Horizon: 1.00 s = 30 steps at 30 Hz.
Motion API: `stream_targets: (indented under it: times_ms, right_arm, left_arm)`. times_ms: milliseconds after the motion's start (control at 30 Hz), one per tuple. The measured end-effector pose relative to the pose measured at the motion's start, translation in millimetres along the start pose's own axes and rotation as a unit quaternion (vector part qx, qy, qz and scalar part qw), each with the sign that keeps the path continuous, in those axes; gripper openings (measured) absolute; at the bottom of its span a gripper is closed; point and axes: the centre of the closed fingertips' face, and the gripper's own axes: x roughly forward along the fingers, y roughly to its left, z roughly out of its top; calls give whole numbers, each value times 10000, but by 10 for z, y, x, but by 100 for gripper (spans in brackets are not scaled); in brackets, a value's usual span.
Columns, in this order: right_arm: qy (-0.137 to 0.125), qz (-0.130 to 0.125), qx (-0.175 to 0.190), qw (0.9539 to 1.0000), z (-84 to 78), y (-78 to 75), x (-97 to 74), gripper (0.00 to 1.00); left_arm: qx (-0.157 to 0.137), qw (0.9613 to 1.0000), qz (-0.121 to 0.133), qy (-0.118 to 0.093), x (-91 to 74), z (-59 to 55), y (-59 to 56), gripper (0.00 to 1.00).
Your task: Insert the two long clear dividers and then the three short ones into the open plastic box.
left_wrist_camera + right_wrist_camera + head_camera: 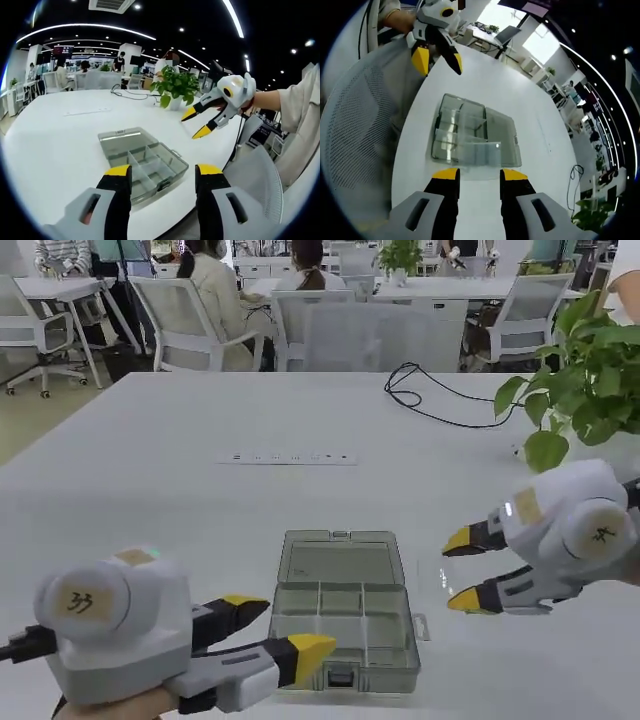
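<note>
The clear plastic box (392, 652) lies open near the table's front edge, lid (338, 562) folded back, with clear dividers standing inside as a grid of compartments. It also appears in the left gripper view (116, 145) and the right gripper view (451, 116). My left gripper (280, 628) (164, 170) hovers open and empty at the box's front left corner. My right gripper (462, 570) (480, 173) floats just right of the box, jaws partly closed on a short clear divider (476, 154) (443, 576) held by its ends. Each gripper shows in the other's view: right (196, 123), left (437, 56).
A potted plant (585, 370) stands at the table's right edge, with a black cable (430, 395) looped behind it. A thin clear strip (288, 457) lies mid-table. White chairs (190, 320) and seated people are beyond the far edge. A mesh chair (355, 125) stands by the front edge.
</note>
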Motion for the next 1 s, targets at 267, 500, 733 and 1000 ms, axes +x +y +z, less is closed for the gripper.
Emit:
stream_targets:
  times_ms: [267, 500, 733, 1000]
  right_arm:
    - [-295, -25, -247, 9993, 346, 43, 108, 32]
    - [-526, 14, -426, 9977, 632, 124, 190, 32]
    - [-677, 86, -603, 9958, 847, 229, 269, 32]
    - [-810, 134, -697, 9942, 993, 289, 303, 32]
  left_arm:
    - [-365, 9990, -130, -201, 52, 72, -48, 40]
    - [-756, 9963, -240, -328, 62, 92, -44, 32]
    - [-1056, 9929, -356, -406, 72, 120, -65, 23]
    - [-1249, 9905, -416, -407, 92, 125, -64, 14]
